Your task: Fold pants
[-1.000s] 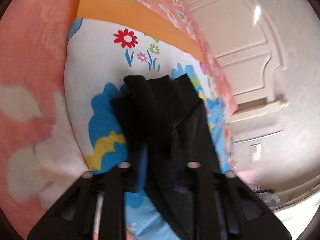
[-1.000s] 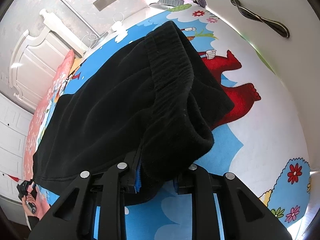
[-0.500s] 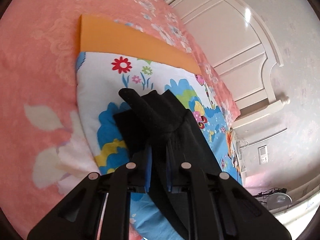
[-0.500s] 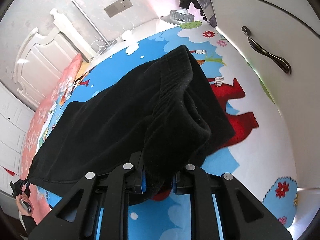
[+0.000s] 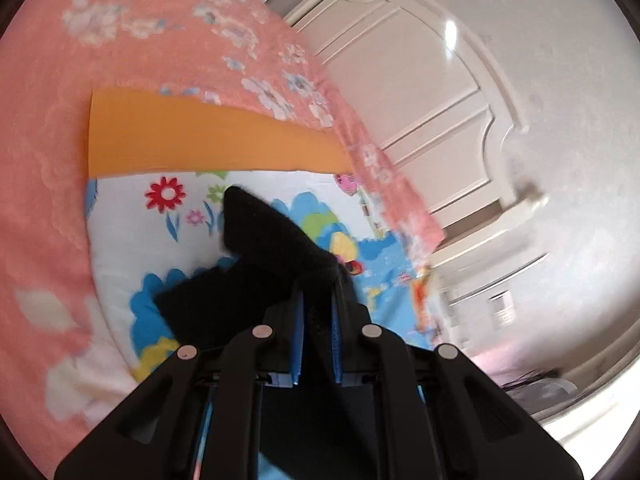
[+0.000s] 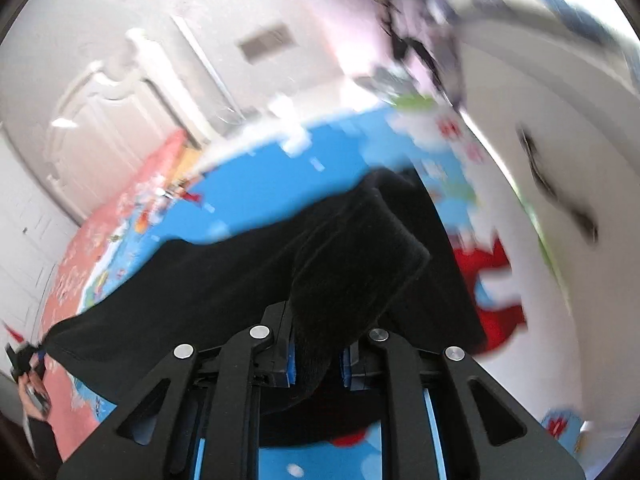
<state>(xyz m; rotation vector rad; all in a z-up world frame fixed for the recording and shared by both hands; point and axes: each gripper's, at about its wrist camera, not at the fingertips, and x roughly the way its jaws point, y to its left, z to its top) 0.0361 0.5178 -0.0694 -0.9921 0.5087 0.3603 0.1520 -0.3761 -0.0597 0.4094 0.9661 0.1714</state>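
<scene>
The black pants (image 6: 224,272) hang lifted above a bright cartoon-print mat (image 6: 256,204). My right gripper (image 6: 318,340) is shut on the thick ribbed waistband (image 6: 360,256), which bunches up over its fingers. The cloth stretches away to the lower left, where my left gripper (image 6: 28,360) shows small in a hand. In the left wrist view, my left gripper (image 5: 316,308) is shut on the black hem end of the pants (image 5: 264,264), raised above the mat's white flowered corner (image 5: 132,248).
The mat lies on a pink flowered bedspread (image 5: 44,128) with an orange strip (image 5: 192,140) at its edge. A white panelled headboard (image 5: 432,100) and wall stand beyond. A white cabinet with a dark handle (image 6: 556,188) is at the right.
Both grippers have risen with the pants, pulling the cloth off the mat. The left jaws closed tighter on the hem. The views now tilt further toward the walls.
</scene>
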